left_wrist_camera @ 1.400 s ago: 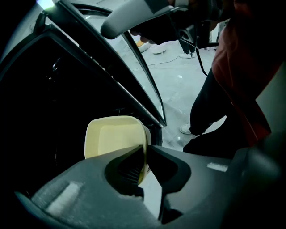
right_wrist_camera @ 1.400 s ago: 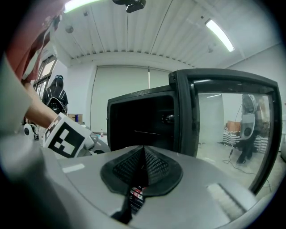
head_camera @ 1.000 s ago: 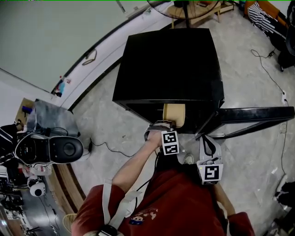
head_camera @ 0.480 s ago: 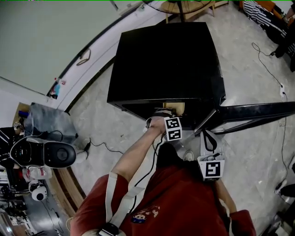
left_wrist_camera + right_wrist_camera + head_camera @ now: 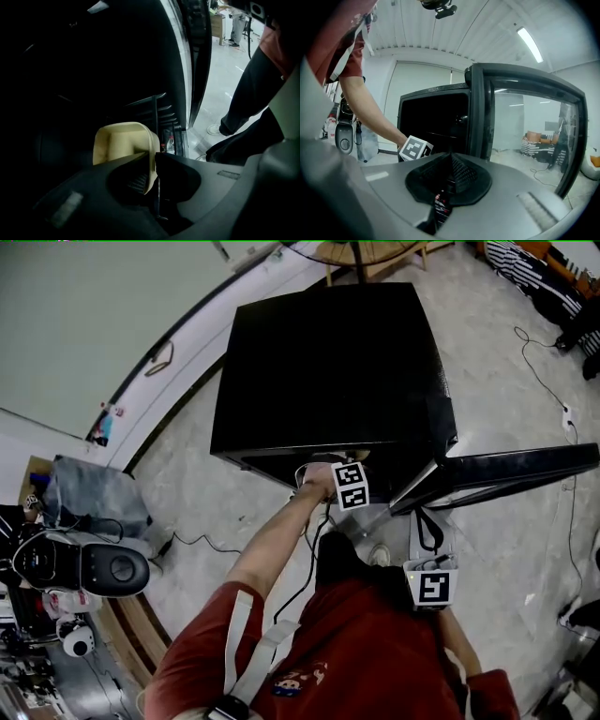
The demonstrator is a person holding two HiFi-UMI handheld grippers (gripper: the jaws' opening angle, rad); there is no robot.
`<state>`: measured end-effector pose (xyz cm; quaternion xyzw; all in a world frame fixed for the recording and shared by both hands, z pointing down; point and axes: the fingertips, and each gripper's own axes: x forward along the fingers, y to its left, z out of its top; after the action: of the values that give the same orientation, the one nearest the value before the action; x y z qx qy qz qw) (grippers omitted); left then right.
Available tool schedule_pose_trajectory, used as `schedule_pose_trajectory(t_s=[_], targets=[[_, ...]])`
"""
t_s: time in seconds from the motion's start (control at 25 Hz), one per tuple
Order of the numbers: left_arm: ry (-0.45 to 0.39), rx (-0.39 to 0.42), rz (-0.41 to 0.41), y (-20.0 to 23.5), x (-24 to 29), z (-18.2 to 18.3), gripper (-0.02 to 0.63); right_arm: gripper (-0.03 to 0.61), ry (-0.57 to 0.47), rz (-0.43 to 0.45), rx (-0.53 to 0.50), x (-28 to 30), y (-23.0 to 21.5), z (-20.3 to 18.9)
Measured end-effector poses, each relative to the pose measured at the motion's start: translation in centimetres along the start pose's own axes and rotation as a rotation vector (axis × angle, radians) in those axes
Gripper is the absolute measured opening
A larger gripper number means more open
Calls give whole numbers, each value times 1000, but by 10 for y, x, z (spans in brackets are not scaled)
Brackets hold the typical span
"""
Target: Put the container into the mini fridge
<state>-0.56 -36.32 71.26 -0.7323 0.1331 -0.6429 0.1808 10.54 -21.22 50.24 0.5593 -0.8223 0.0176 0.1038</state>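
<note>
Container (image 5: 119,143) — cream, inside the dark mini fridge (image 5: 328,362) — lies dead ahead of the left gripper (image 5: 151,161), whose jaws straddle its nearer right-hand wall and are opening. Left arm outstretched into the cavity; right gripper (image 5: 451,164) — closed, empty — hangs behind, beside the open door (image 5: 506,470).

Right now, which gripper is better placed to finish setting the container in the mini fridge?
Left. The left gripper is inside the mini fridge, with the wall of the container between its opening jaws. The right gripper hangs outside by the door, shut and empty.
</note>
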Motion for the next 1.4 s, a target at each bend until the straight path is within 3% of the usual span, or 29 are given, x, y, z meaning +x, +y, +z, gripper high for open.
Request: schedule_pose_trajectory(t_s=[0.68, 1.12, 1.4], targets=[[24, 42, 155, 33, 13, 0, 72, 0, 22, -17, -24, -5, 0, -2], [12, -10, 276, 36, -7, -6, 144, 0, 26, -5, -5, -7, 0, -7], [0, -67, 298, 23, -27, -13, 146, 0, 8, 29, 3, -6, 5, -5]])
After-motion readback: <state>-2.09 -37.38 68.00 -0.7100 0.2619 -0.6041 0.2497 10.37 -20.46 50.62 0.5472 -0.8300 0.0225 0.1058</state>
